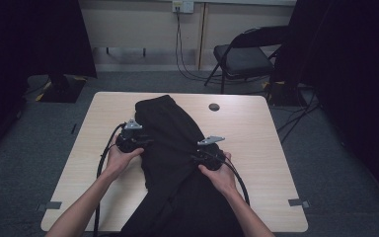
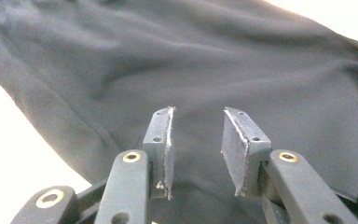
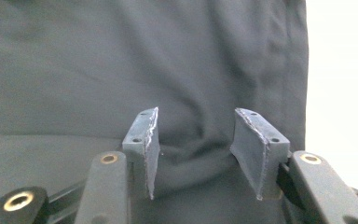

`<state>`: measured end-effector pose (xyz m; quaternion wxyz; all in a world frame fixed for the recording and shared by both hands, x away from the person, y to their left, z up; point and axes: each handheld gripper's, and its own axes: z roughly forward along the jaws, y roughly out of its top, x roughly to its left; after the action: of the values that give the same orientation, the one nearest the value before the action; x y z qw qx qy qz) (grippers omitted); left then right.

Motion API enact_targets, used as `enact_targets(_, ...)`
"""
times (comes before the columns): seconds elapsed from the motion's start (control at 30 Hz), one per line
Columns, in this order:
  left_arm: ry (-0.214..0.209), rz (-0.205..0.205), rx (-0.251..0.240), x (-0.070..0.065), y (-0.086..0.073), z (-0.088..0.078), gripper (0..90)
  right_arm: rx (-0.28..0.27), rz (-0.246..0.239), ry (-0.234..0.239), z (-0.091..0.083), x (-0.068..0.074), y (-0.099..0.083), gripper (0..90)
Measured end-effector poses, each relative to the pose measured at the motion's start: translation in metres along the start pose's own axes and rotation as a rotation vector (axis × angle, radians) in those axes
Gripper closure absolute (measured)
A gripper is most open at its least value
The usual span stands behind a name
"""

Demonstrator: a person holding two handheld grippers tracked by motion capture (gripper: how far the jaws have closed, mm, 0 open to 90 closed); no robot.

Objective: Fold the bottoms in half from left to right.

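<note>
I have a black garment [image 1: 170, 148] spread down the middle of the light wooden table [image 1: 256, 148], running from near the far edge back toward me and hanging over the near edge. My left gripper [image 1: 137, 140] sits at the garment's left edge, and my right gripper [image 1: 202, 157] rests on the cloth toward its right side, the two well apart with the dark fabric between them. In the left gripper view [image 2: 196, 154] the jaws stand parted with a clear gap, and the cloth lies beyond and beneath them, not pinched. In the right gripper view [image 3: 200, 154] the jaws are also apart; a small ridge of fabric rises between the pads [image 3: 251, 154], but they do not press on it. A folding chair [image 1: 244, 57] stands behind the table.
</note>
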<state>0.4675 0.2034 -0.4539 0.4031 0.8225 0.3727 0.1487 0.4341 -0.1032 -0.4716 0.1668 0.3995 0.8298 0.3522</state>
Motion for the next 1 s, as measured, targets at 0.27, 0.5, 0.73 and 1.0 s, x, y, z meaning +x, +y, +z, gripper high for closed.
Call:
enact_targets(0.27, -0.072, 0.059, 0.052, -0.026, -0.025, 0.000, 65.3, -0.065, -0.079, 0.200, -0.043, 0.077, -0.002, 49.5)
enact_targets(0.5, -0.069, 0.091, 0.114, -0.029, -0.035, 0.016, 65.0, -0.016, -0.231, 0.374, -0.043, 0.147, -0.011, 48.7)
enact_targets(0.73, -0.046, 0.075, 0.110, -0.026, -0.035, 0.016, 65.1, 0.010, -0.265, 0.462, -0.025, 0.175, -0.016, 36.3)
enact_targets(1.0, -0.049, 0.066, 0.103, -0.024, -0.035, 0.016, 65.0, 0.069, -0.408, 0.453, -0.007, 0.201, -0.035, 24.8)
